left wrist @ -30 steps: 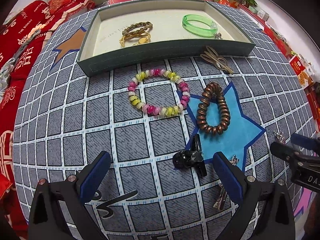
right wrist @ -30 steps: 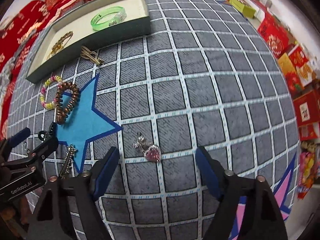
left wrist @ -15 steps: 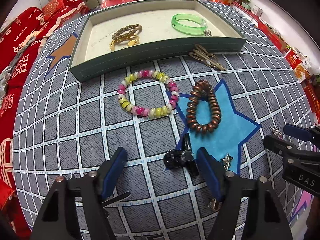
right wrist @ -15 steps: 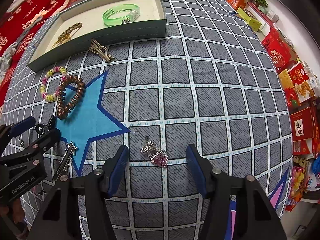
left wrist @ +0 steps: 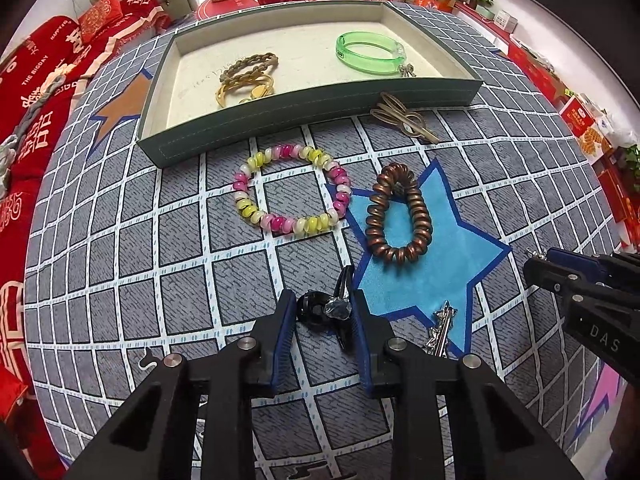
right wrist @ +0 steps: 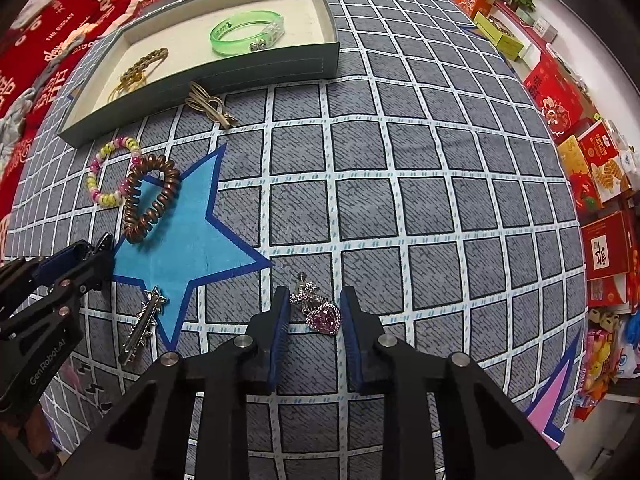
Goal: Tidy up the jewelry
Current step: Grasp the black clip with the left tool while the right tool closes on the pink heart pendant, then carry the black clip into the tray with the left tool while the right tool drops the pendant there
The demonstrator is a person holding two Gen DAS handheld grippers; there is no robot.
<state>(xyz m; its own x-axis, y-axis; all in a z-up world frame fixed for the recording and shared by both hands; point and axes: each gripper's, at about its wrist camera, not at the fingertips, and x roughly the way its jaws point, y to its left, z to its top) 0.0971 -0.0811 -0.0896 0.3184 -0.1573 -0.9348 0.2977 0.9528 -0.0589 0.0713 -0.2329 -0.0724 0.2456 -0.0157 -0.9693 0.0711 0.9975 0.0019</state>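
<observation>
A: Left wrist view: the left gripper (left wrist: pixel 323 312) is closing, its blue fingers (left wrist: pixel 285 332) flanking the black hair clip (left wrist: pixel 320 309) on the tabletop (left wrist: pixel 120 248); whether they press it, I cannot tell. The tray (left wrist: pixel 312 110) wall lies far ahead; the beaded bracelet (left wrist: pixel 291 194) and coil hair tie (left wrist: pixel 398 220) lie between.

B: Right wrist view: the right gripper (right wrist: pixel 314 312) is closing around the pink heart pendant (right wrist: pixel 322 312), which is touching the right-side finger. Open checked cloth ahead and rightward; silver clip (right wrist: pixel 144 326) lies to the left.

Both hand-held grippers (left wrist: pixel 324 312) (right wrist: pixel 314 310) downward, closing
</observation>
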